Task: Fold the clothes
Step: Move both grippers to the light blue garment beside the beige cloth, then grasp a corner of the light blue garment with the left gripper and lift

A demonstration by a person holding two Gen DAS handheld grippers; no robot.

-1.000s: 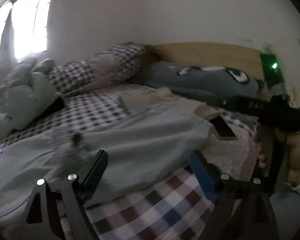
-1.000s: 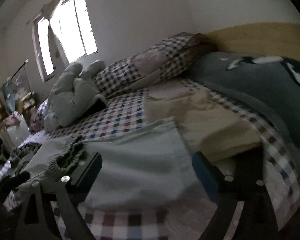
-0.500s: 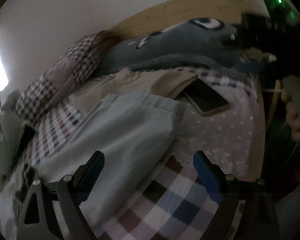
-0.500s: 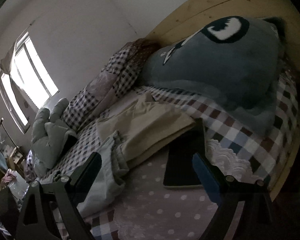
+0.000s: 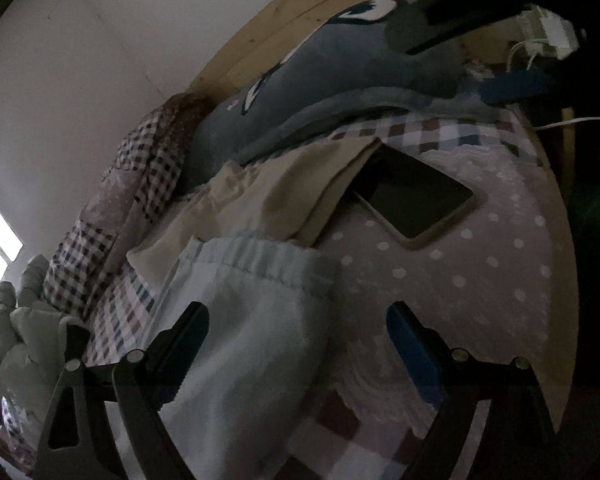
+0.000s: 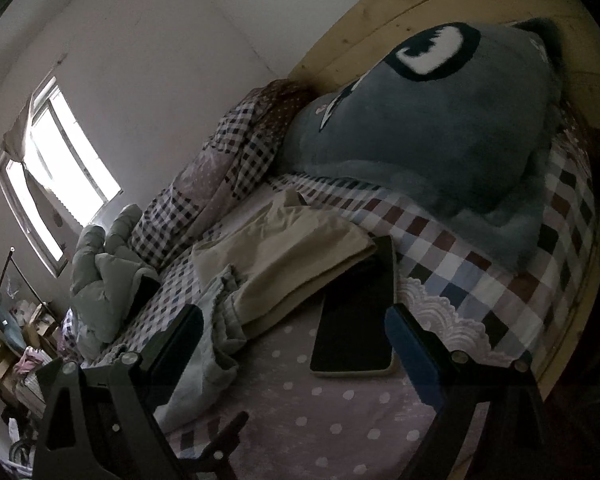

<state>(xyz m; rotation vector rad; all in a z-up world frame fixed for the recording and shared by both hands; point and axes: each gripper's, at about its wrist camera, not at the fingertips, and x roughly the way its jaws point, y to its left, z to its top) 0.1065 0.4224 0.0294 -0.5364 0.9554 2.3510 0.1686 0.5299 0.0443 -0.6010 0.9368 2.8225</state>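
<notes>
Left gripper (image 5: 298, 344) is spread wide w/ nothing gripped, and so is my right gripper (image 6: 294, 346). Under the left one lies the pale blue elastic-waist garment (image 5: 240, 320) on the checked and dotted bedspread (image 5: 480, 264). Risk: pinching bedspread w/ the waistband, since they lie flush. Just beyond, a dark flat phone in a beige case (image 6: 356, 328) is tucked under the folded cream garment (image 6: 292, 248); dragging cloth could shove it. Farther back, big grey plush pillow (image 6: 432, 128).
</notes>
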